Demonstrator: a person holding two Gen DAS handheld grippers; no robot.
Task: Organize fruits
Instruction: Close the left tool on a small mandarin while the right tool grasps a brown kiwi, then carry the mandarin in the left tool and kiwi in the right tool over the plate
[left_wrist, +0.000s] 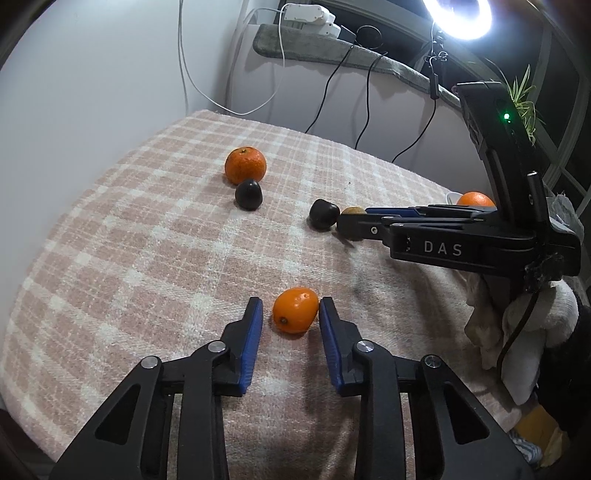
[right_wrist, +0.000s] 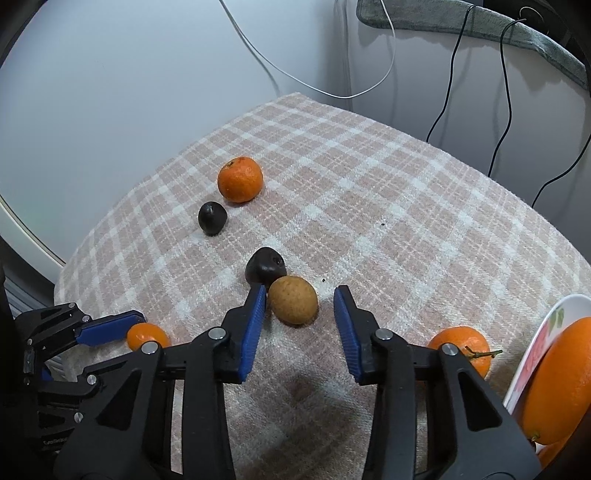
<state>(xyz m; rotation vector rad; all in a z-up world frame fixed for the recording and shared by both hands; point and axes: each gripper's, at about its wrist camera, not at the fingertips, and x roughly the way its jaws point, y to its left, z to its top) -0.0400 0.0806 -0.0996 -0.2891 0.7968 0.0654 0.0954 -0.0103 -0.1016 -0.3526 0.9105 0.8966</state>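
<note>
My left gripper is open around a small oval orange fruit on the plaid cloth; the fruit rests against the right finger. My right gripper is open, with a tan round fruit between its fingers, close to the left one. A dark fruit lies just beyond it, touching it. A second dark fruit and a mandarin lie farther back left. Another mandarin with a stem lies right of the right gripper. A white plate at the right edge holds a large orange.
The plaid cloth covers a rounded table that drops off at the back and left. A white wall with hanging cables stands behind. A ring light shines at the upper right. A bundled cloth lies at the table's right edge.
</note>
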